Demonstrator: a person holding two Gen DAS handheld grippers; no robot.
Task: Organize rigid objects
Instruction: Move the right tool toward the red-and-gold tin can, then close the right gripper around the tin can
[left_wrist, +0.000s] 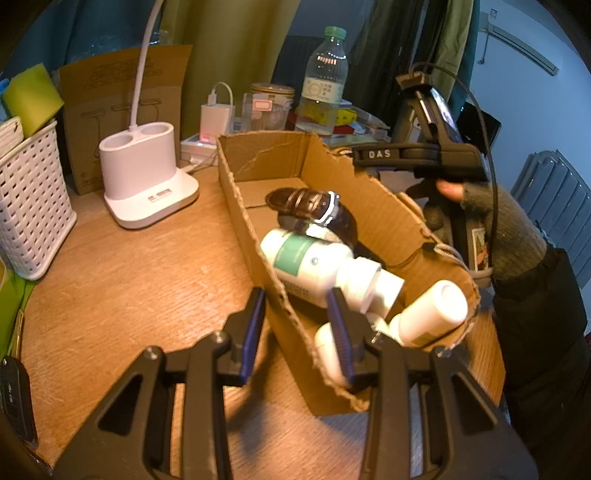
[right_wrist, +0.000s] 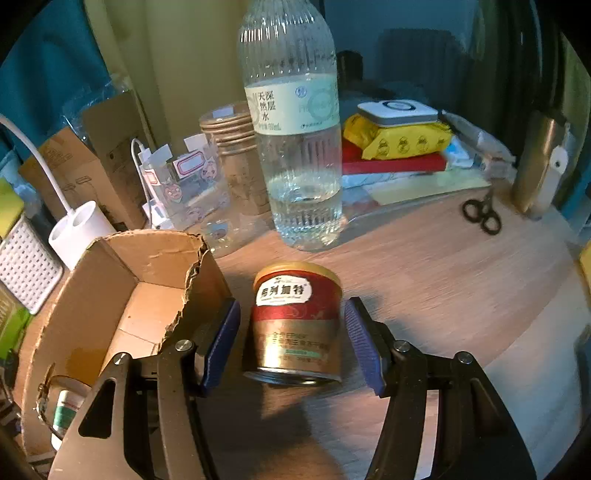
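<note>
An open cardboard box (left_wrist: 373, 206) lies on the wooden desk. It holds a dark brown bottle (left_wrist: 314, 208), a white bottle with a green label (left_wrist: 306, 258) and two more white bottles (left_wrist: 432, 310). My left gripper (left_wrist: 297, 332) straddles the box's torn near wall, one blue pad outside and one inside, jaws narrow with a gap showing. A red and gold tin (right_wrist: 295, 321) stands upright to the right of the box (right_wrist: 110, 295). My right gripper (right_wrist: 291, 332) is open around the tin, its pads clear of both sides. A gloved hand (left_wrist: 517, 229) holds that tool beyond the box.
A part-full water bottle (right_wrist: 295, 147) stands just behind the tin, with clear jars (right_wrist: 192, 192) to its left. Black scissors (right_wrist: 482, 214) and a yellow packet (right_wrist: 399, 136) lie at the back right. A white lamp base (left_wrist: 147, 177) and a white basket (left_wrist: 29, 206) stand left of the box.
</note>
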